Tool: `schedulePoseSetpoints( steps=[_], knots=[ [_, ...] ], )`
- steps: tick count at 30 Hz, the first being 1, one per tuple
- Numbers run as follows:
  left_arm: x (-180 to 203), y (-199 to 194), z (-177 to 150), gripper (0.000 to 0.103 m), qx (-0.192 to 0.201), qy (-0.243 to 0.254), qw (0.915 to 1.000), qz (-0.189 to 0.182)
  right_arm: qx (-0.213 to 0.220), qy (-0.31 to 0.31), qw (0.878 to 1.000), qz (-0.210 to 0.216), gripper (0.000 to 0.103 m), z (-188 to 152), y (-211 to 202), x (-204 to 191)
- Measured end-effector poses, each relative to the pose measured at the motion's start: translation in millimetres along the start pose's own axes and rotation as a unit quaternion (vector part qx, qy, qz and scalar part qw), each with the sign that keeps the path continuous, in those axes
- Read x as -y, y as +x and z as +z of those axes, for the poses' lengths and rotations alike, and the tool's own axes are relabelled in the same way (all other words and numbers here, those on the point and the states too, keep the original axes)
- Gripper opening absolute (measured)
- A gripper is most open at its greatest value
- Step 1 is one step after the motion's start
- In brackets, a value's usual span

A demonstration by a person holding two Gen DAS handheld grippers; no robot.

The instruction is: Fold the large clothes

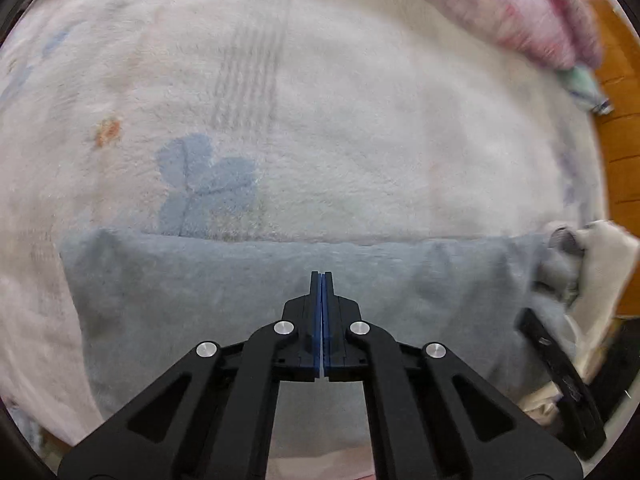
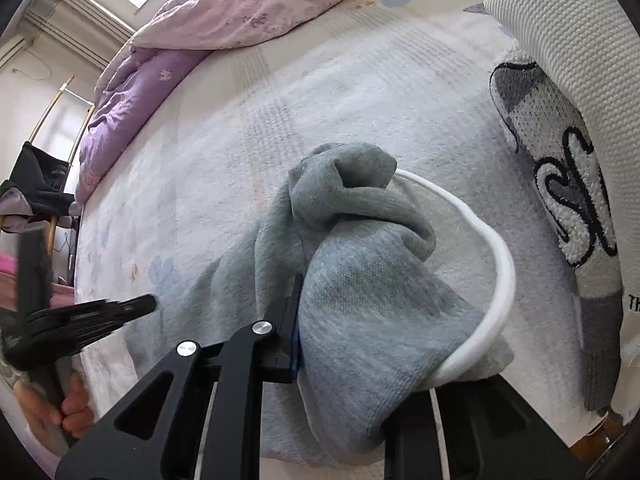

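A grey sweatshirt lies spread on the pale bed blanket. My left gripper hovers over its middle with the jaws shut and nothing between them. In the right wrist view my right gripper is shut on a bunched fold of the grey sweatshirt, which drapes over and hides the right finger. A white drawstring loops out of the bunch. The left gripper shows at the left edge there.
A purple floral quilt is heaped at the far side of the bed. A white and grey knitted garment lies at the right. The wooden floor shows past the bed's right edge. A chair with dark clothes stands far left.
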State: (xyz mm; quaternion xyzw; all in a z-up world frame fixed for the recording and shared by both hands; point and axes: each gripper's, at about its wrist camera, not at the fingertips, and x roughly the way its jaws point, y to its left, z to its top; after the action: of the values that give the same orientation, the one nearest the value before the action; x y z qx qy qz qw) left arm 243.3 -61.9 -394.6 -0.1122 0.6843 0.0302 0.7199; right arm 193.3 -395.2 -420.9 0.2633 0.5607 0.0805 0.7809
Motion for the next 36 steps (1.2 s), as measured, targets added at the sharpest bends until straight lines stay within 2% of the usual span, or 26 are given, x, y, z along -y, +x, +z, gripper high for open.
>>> schedulePoseSetpoints(
  steps=[3,6,10,12,15,17,19,21,22,26,28,29,30,32,33,36],
  knots=[
    [2.0,41.4,2.6,0.000,-0.025,-0.009,0.9993,0.028,-0.005,0.009,1.000,-0.001,0.016,2.1,3.7,2.2],
    [10.6,39.4,0.8,0.000,-0.022,-0.002,0.9986,0.049,-0.008,0.017,1.000,-0.001,0.016,4.3,4.4,3.8],
    [8.5,19.8,-19.3,0.000,-0.057,-0.020,0.9981,0.013,-0.015,0.017,1.000,-0.001,0.016,2.4,3.1,1.8],
    [7.3,22.9,-39.9,0.000,-0.070,-0.017,0.9973,0.013,-0.016,0.020,1.000,0.002,0.016,1.4,3.1,1.5],
    [17.7,52.1,-59.3,0.000,-0.044,0.021,0.9980,0.041,-0.022,0.029,0.999,0.006,0.016,0.6,8.2,2.6],
    [25.8,50.4,-60.0,0.000,-0.039,0.019,0.9972,0.061,-0.024,0.024,0.999,-0.001,0.016,1.6,10.0,-1.0],
    [26.3,43.2,-69.6,0.000,-0.037,0.009,0.9976,0.058,-0.025,0.012,1.000,-0.005,0.016,1.9,8.8,-5.5],
    [12.7,37.3,-97.7,0.000,-0.080,-0.049,0.9955,0.013,-0.027,0.012,1.000,-0.002,0.016,1.1,6.8,-7.5],
    [10.6,37.0,-110.2,0.000,-0.083,-0.050,0.9952,0.012,-0.027,0.014,1.000,0.001,0.016,0.1,5.9,-7.7],
    [13.8,54.1,-157.8,0.000,-0.083,-0.016,0.9937,0.074,-0.034,0.028,0.999,0.005,0.016,-3.5,10.2,-2.4],
    [11.2,66.5,-173.5,0.000,-0.131,-0.036,0.9887,0.063,-0.033,0.032,0.999,0.008,0.016,-4.5,9.8,-1.6],
    [4.7,80.3,-188.0,0.000,-0.177,-0.059,0.9805,0.060,-0.031,0.028,0.999,0.008,0.016,-3.9,8.7,-2.6],
    [0.0,81.7,-197.7,0.000,-0.187,-0.073,0.9783,0.052,-0.030,0.025,0.999,0.006,0.016,-3.3,8.0,-3.3],
    [6.5,64.9,-195.0,0.000,-0.165,-0.047,0.9829,0.066,-0.030,0.016,0.999,0.003,0.016,-0.3,6.9,-5.4],
    [15.1,46.6,-184.7,0.000,-0.137,-0.023,0.9883,0.063,-0.031,0.012,0.999,0.003,0.016,0.4,7.0,-6.1],
    [31.5,2.8,-152.3,0.000,-0.062,0.000,0.9977,0.029,-0.034,0.010,0.999,0.004,0.016,-1.2,8.4,-5.6]
  ],
)
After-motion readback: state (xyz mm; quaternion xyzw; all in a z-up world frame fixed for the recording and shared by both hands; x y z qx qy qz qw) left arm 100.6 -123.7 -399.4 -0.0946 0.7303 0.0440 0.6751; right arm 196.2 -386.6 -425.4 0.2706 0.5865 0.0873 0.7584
